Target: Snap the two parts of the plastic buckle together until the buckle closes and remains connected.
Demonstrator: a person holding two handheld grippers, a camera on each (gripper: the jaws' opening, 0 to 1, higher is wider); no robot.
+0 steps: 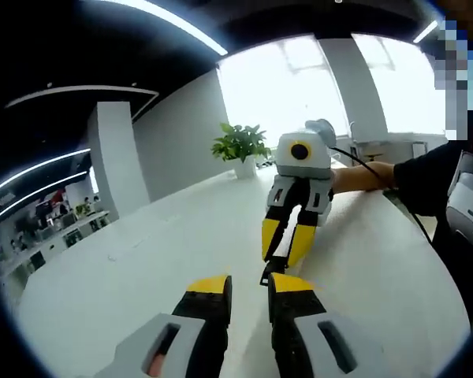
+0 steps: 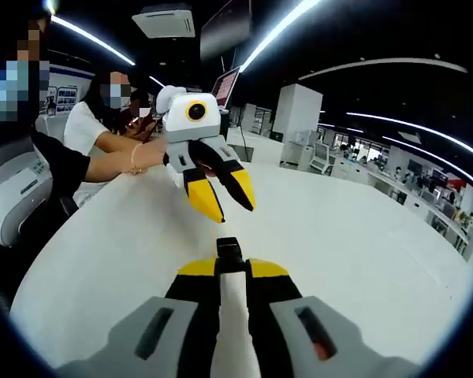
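While both tools face each other over the white table (image 2: 363, 260), the right gripper (image 2: 230, 269) is clamped on a black buckle piece (image 2: 229, 253), and the left gripper (image 1: 249, 285) stands narrowly parted, empty, just short of that piece (image 1: 268, 276).

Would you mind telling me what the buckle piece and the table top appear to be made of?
The buckle piece looks like black moulded plastic, matt and hard-edged, pinched in the right claw. The table top seems a smooth white laminate or painted board with a soft sheen; which one is unclear.
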